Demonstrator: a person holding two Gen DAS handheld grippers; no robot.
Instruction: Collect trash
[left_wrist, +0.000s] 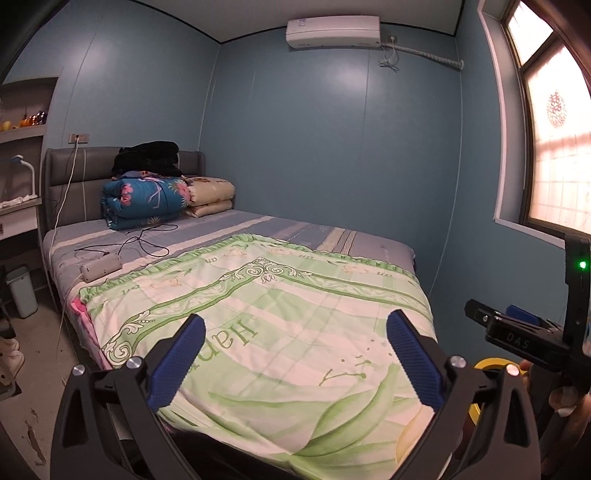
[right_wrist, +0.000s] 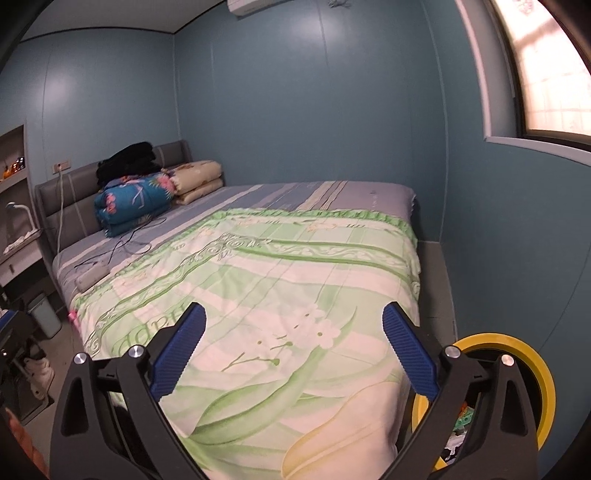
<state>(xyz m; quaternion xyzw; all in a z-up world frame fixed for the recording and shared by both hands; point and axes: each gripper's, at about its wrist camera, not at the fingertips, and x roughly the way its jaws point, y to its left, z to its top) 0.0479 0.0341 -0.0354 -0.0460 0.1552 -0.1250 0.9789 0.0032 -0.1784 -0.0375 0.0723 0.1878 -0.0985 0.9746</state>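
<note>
Left hand-held gripper (left_wrist: 295, 354) and right hand-held gripper (right_wrist: 293, 349) both gape empty above the green quilt (right_wrist: 258, 277); our yellow-rimmed trash bin (right_wrist: 532, 369), possibly already holding scraps, waits just right of the bed.

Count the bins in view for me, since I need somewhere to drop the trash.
2: a yellow-rimmed bin on the floor at the bed's foot by the window wall, and a pale lidded bin beside the bed's other side. More may be hidden.
</note>
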